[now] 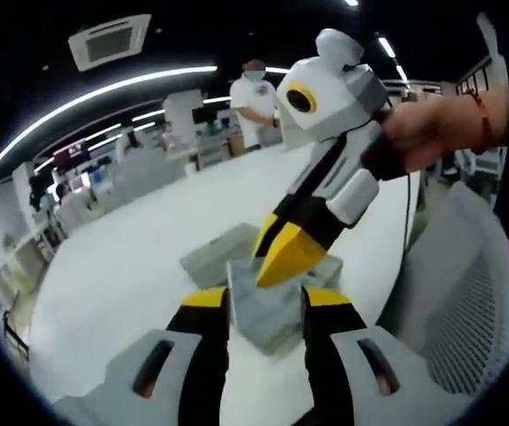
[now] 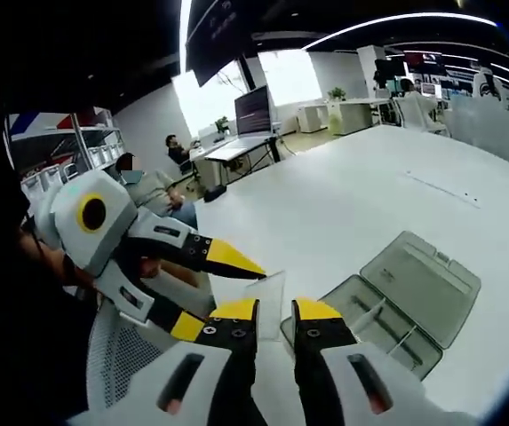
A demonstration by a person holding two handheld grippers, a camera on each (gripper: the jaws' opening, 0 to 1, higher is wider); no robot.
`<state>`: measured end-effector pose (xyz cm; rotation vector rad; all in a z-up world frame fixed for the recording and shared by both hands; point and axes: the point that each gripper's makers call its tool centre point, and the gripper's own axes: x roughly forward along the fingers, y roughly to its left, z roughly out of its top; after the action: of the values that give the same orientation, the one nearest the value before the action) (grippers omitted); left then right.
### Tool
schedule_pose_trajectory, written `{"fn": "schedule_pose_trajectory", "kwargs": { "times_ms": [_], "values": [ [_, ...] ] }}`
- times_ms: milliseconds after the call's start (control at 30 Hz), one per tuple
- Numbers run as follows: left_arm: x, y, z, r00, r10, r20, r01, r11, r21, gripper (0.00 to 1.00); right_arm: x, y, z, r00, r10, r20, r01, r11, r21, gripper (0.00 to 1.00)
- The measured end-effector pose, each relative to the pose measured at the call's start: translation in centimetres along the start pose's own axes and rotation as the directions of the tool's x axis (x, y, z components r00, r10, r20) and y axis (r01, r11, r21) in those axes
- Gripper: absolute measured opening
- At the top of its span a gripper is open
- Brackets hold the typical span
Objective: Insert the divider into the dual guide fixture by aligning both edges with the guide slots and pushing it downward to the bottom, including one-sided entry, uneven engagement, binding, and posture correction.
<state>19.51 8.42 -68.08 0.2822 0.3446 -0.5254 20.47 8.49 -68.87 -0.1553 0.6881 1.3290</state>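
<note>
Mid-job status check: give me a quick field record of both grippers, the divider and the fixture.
left gripper: open, jaws apart on either side of the divider
right gripper: shut on the divider
divider: clear plate, upright between the right jaws, not yet in the slots
fixture: translucent case, lid open, lying flat beside the divider
table: white, carries the fixture
</note>
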Motion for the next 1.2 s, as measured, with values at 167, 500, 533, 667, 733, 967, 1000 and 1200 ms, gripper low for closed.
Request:
{"fn": "schedule_pose_trajectory", "kwargs": {
  "times_ms": [167,500,533,667,733,967,1000,1200],
  "values": [
    [0.04,-0.09,0.15,1.0,-0.003,0.006,0.003,1.0,0.011,0.31,-0.04,0.07,-0.04,1.0,0.007,0.006,-0.007,1.0,0.017,0.1],
    [-0.03,-0.25,0.21,1.0,-0.004,0.008,0.004,1.0,0.02,0.31,-0.17,0.34,0.08,1.0,0.021,0.016,-0.022,0.999,0.036,0.09],
    [-0.02,-0.28,0.17,1.0,-0.006,0.005,0.006,1.0,0.02,0.31,-0.17,0.33,0.06,1.0,0.021,0.015,-0.021,0.999,0.035,0.09],
    [-0.02,-0.26,0.09,1.0,-0.005,0.0,0.005,1.0,0.023,0.31,-0.15,0.4,-0.07,1.0,0.026,0.012,-0.027,0.999,0.035,0.08],
    [-0.07,-0.33,0.07,1.0,-0.005,-0.002,0.005,1.0,0.025,0.31,-0.18,0.49,-0.11,1.0,0.029,0.011,-0.03,0.999,0.036,0.07],
    [-0.35,-0.61,0.05,1.0,-0.003,-0.003,0.003,1.0,0.029,0.31,-0.25,0.75,-0.21,0.999,0.039,0.006,-0.039,0.998,0.043,0.05],
    [-0.37,-0.64,0.05,1.0,-0.003,-0.004,0.003,1.0,0.03,0.31,-0.26,0.76,-0.19,0.999,0.039,0.008,-0.04,0.998,0.045,0.05],
    [-0.28,-0.78,-0.01,1.0,-0.014,-0.011,0.014,1.0,0.021,0.28,-0.29,0.99,-0.62,0.999,0.035,0.014,-0.036,0.998,0.044,0.0]
  ]
}}
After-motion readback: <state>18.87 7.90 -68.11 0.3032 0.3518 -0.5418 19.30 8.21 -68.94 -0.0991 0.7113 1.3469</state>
